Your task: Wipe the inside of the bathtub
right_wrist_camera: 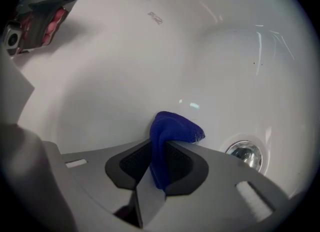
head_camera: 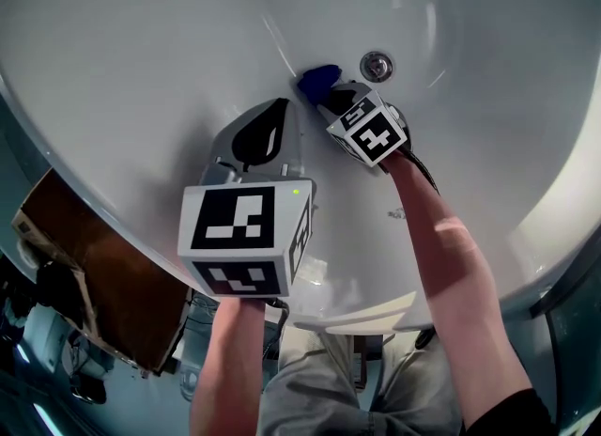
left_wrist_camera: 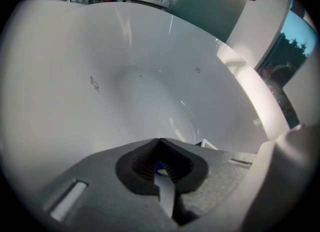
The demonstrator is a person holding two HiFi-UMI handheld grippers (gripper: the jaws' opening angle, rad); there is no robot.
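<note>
White enamel is curving away on every side of the bathtub, and the person is leaning over its rim with both arms reaching down inside. The right gripper is clamping a blue cloth, jaws pinched on the wad's middle. The cloth is lying low on the tub floor, just beside the chrome drain, and seems to be touching the enamel, though I cannot be sure of the contact.

The left gripper is hanging higher, over the near slope, with its jaws closed together and nothing between them.

To my eye the wiping is under way near the drain. Doing it well is going to mean pressing the free fold flat to the enamel, not the hard jaw tips, and sweeping in overlapping passes up the sloping walls. The bunched end is offering little area, so a shallower tilt should be giving more contact.

In the right gripper view the cloth is running lengthwise out along the line of the jaws, its free end folding over to the side of the drain.
</note>
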